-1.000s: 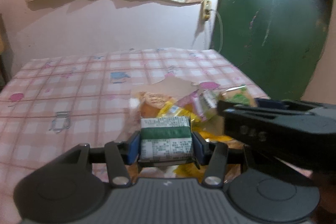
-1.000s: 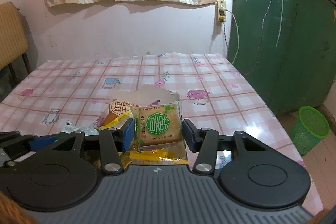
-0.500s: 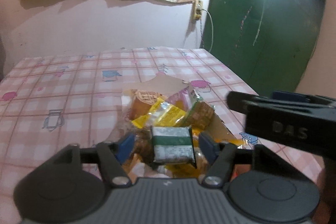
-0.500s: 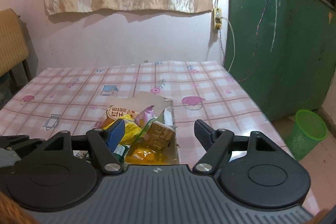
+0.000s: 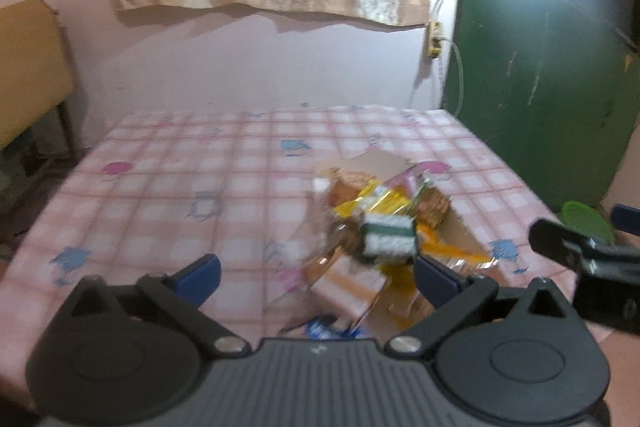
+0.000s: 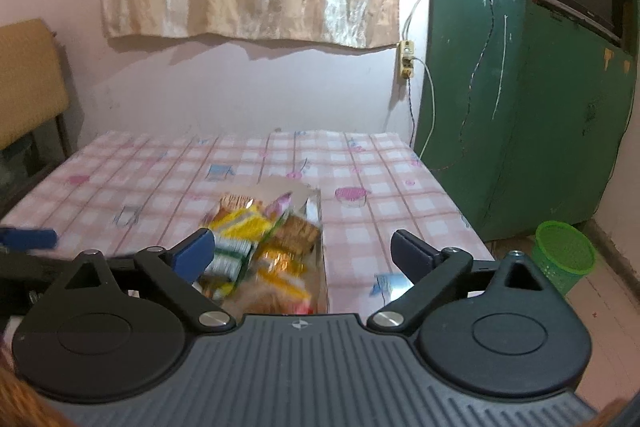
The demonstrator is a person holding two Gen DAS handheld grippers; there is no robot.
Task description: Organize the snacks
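Two grippers hang above a table (image 6: 380, 195) with a pink checked cloth. The left gripper (image 5: 316, 277) is opening, its jaws wide with nothing pressed between them. The right gripper (image 6: 302, 251) is opening too, jaws wide and clear of everything. The snacks (image 6: 260, 243) lie heaped in a shallow cardboard box (image 6: 318, 205) on the table; a green-and-white packet (image 5: 388, 237) rests on top of the heap.
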